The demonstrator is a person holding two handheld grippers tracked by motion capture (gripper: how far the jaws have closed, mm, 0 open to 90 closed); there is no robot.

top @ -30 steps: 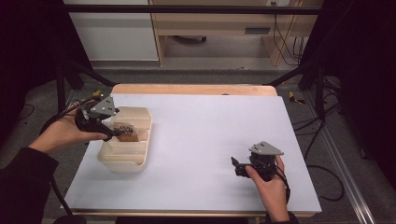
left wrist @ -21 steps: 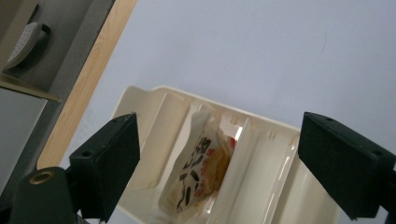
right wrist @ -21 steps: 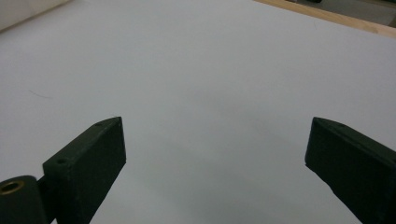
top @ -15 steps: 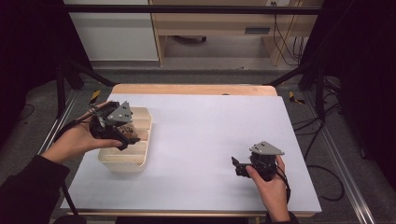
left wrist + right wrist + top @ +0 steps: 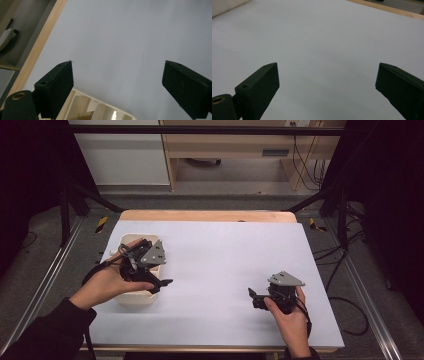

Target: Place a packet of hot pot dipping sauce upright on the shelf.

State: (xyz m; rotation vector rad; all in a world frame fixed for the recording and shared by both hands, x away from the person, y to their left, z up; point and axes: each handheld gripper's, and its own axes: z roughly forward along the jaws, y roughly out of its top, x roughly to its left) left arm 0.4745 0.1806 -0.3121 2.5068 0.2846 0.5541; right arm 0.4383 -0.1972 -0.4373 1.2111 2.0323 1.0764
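A pale wooden tray [image 5: 127,241] sits at the left of the white table top [image 5: 225,255]. My left gripper [image 5: 161,270] hangs over the tray's right side and points right across the table. Its jaws have just been opening and stand wide, with nothing between them. In the left gripper view, the left gripper [image 5: 118,72] looks over bare white surface, with the tray's rim [image 5: 100,102] below. My right gripper [image 5: 254,298] rests low at the near right, pointing left. In its own view the right gripper [image 5: 327,72] is open and empty.
The table's wooden far edge [image 5: 205,215] borders the white sheet. Black frame posts [image 5: 67,205] stand at both sides, and a cabinet [image 5: 125,155] and cables lie on the floor beyond. The left hand hides most of the tray's inside.
My left gripper has moved right and nearer, from the tray's left side to its right side, and its jaws have opened wider. The right gripper has stayed put.
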